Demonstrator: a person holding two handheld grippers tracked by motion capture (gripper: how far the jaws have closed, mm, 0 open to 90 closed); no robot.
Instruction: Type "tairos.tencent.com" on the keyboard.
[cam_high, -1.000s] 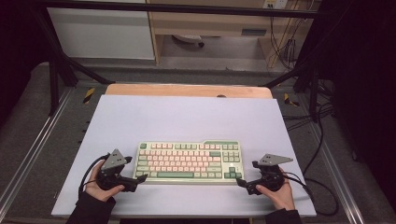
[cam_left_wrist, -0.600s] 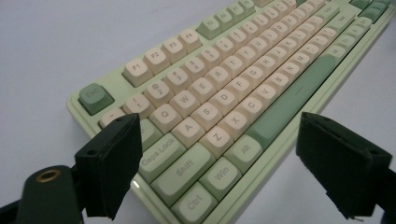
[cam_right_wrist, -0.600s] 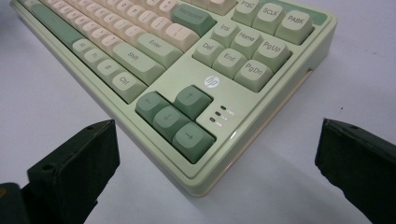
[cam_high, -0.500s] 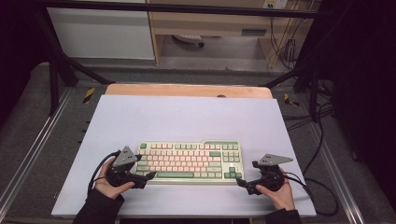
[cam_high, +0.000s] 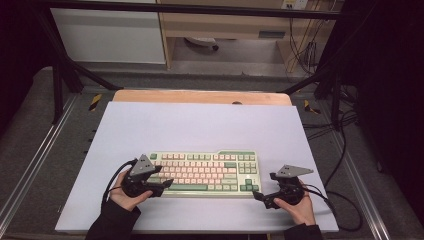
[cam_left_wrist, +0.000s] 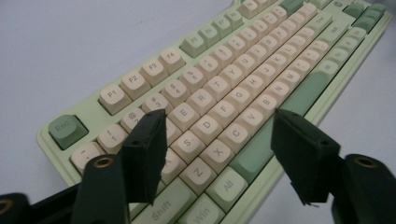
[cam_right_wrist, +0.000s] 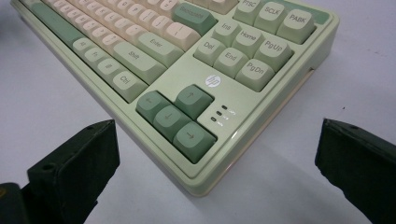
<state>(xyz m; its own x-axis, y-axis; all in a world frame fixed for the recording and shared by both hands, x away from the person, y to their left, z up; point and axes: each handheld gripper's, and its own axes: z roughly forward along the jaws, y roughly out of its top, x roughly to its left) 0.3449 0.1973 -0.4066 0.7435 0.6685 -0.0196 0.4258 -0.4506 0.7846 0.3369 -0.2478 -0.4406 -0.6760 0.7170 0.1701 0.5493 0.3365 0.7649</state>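
- A white mat covers the wooden table.
- Black cables trail right of the table.
- A white cabinet stands beyond the table.

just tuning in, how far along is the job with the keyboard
Early stage. Done: both tools are at the keyboard, one at each end. In hand: the left tool is open above the keys near its left end; the right tool is open at its near right corner, on the purple mat. Left: nothing is gripped yet, so any grasp, lift or key press is probably ahead.
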